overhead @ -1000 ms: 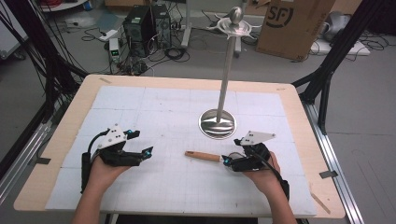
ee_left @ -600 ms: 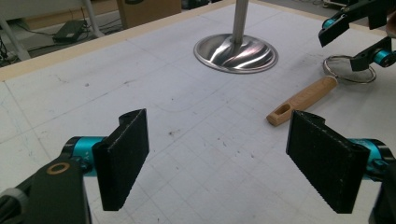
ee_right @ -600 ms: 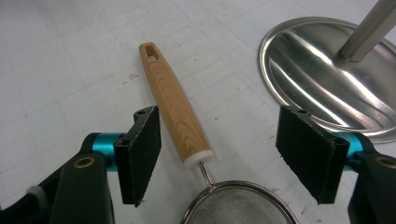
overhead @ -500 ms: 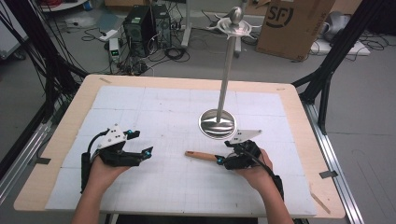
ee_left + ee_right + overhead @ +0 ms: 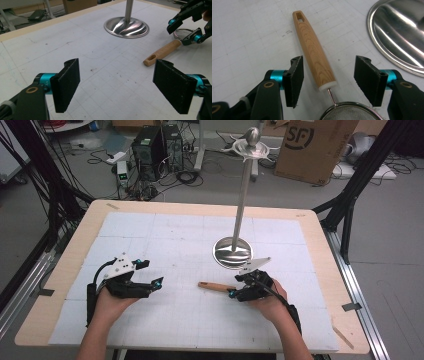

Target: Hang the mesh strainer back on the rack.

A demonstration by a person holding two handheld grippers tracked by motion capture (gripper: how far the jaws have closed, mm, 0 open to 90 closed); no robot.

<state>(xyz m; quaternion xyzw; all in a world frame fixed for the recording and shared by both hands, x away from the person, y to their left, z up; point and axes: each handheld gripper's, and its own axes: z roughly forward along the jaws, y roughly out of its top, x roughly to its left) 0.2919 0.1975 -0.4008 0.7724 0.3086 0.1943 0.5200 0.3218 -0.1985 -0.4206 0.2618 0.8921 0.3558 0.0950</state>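
A small mesh strainer (image 5: 348,113) with a wooden handle (image 5: 314,50) lies flat on the white mat. In the right gripper view my right gripper (image 5: 328,77) is open, one jaw on each side of the handle near its white collar, neither touching it. The high view has the handle (image 5: 215,286) sticking out left of the right gripper (image 5: 234,286). My left gripper (image 5: 152,272) rests on the mat at the left, open and holding nothing. In the left gripper view its jaws (image 5: 120,85) stand wide apart, with the handle (image 5: 162,52) farther off.
A metal stand with a round shiny base (image 5: 232,252) and a tall pole (image 5: 243,190) with hooks on top rises just behind the right gripper. The base (image 5: 402,32) lies close to the right jaw. The table's wooden rim (image 5: 320,245) frames the mat.
My right gripper has slid left over the strainer, so its jaws now straddle the wooden handle. The left gripper has stayed put.
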